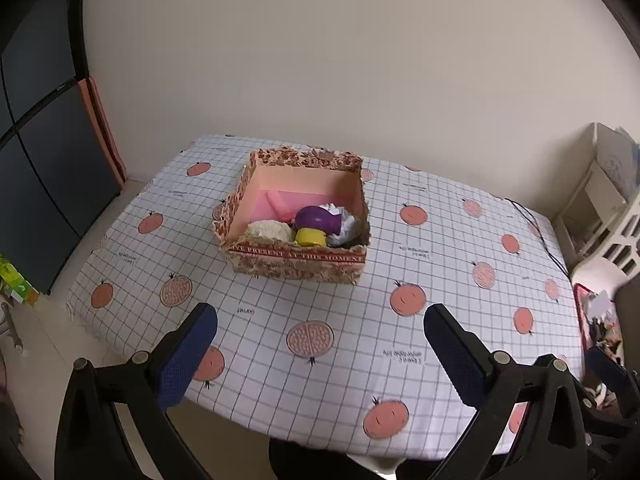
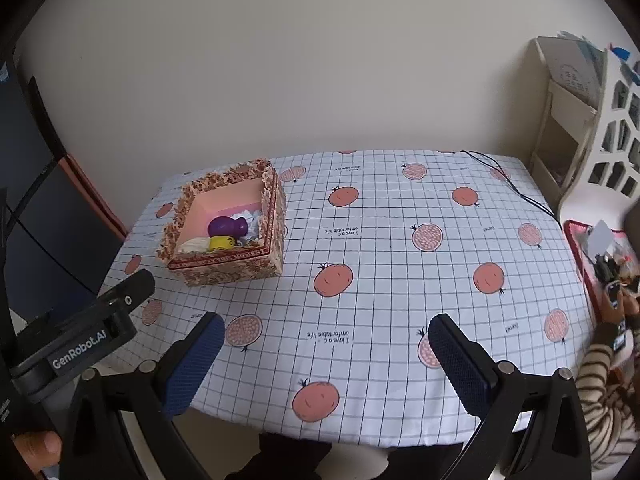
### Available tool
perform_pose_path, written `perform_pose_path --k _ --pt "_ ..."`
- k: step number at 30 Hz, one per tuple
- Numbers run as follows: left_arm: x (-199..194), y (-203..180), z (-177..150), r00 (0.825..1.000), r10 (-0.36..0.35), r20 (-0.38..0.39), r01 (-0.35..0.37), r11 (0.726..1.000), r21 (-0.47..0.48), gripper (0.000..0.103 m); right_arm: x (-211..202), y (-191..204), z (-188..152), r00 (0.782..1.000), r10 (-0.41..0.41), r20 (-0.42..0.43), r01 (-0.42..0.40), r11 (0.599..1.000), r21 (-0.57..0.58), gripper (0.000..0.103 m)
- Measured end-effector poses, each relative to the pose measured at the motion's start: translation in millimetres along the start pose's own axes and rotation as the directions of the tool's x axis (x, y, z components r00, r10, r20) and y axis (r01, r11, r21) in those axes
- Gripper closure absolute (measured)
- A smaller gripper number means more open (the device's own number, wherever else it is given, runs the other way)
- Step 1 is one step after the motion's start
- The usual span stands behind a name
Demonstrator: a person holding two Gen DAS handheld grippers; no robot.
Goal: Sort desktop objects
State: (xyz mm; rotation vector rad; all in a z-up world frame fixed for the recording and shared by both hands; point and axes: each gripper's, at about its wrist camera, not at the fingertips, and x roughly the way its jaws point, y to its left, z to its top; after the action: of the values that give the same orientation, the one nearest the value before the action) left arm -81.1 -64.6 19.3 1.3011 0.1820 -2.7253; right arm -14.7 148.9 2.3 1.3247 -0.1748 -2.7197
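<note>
A floral cardboard box (image 1: 296, 266) with a pink inside stands on the table toward the far left; it also shows in the right wrist view (image 2: 236, 272). In it lie a purple vase-shaped toy (image 1: 318, 218), a yellow piece (image 1: 310, 237), a cream lump (image 1: 269, 231), crumpled white paper (image 1: 349, 222) and a pink item (image 1: 280, 204). My left gripper (image 1: 320, 332) is open and empty, above the table's near edge, short of the box. My right gripper (image 2: 326, 340) is open and empty over the table's near middle, to the right of the box.
The table wears a white grid cloth (image 2: 400, 240) printed with orange fruit. A black cable (image 2: 508, 184) runs over its far right corner. A white shelf (image 2: 568, 120) and a lattice chair (image 2: 616, 152) stand at the right. A dark cabinet (image 1: 44, 168) stands at the left.
</note>
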Motion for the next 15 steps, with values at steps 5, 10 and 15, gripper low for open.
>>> perform_pose_path --k 5,10,15 --pt "-26 1 -12 0.999 -0.029 0.027 0.028 0.999 0.025 0.0 -22 6 -11 1.0 0.005 0.02 -0.005 1.0 0.003 0.0" --pt "-44 11 -21 0.997 -0.07 0.009 0.07 0.998 0.001 0.0 -45 12 -18 0.999 0.015 0.05 -0.015 1.0 -0.003 0.0" --pt "-62 16 -29 0.999 -0.046 0.01 0.046 0.999 0.001 0.0 -63 17 -26 0.998 0.007 0.064 -0.006 1.0 -0.004 0.0"
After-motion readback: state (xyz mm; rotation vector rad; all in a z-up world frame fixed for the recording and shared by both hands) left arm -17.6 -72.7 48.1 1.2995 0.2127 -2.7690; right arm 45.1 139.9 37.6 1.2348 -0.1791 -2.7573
